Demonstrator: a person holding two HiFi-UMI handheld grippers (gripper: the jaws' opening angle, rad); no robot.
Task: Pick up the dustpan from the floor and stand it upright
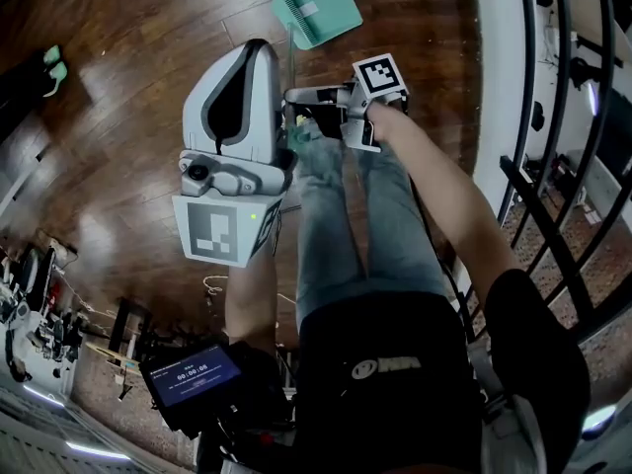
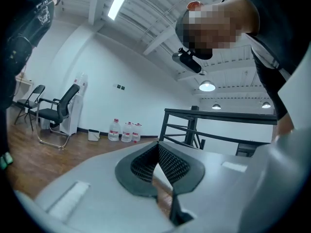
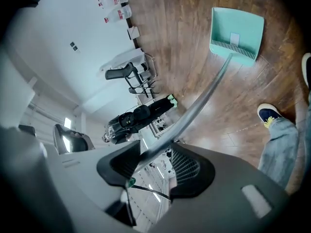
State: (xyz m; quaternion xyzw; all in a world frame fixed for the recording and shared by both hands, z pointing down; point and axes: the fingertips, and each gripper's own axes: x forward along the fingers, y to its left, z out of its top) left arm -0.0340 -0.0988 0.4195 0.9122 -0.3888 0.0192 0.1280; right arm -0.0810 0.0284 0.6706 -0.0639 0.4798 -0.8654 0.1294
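Observation:
The teal dustpan (image 1: 318, 8) (image 3: 237, 33) rests with its pan on the wooden floor, and its long grey handle (image 1: 292, 59) (image 3: 204, 96) rises toward me. My right gripper (image 1: 294, 101) (image 3: 158, 160) points sideways at the handle's top end. The handle runs between its jaws and lies against one pad, with a visible gap to the other, so the jaws stand open around it. My left gripper (image 1: 260, 49) (image 2: 158, 152) is held high beside it, close under the head camera. It is shut, with nothing between its pads.
A black railing (image 1: 563, 117) and a white ledge run along the right. My legs in jeans (image 1: 365, 215) and a shoe (image 3: 268, 114) are just behind the handle. An office chair (image 2: 56, 115) and water bottles (image 2: 125, 131) stand by the far wall.

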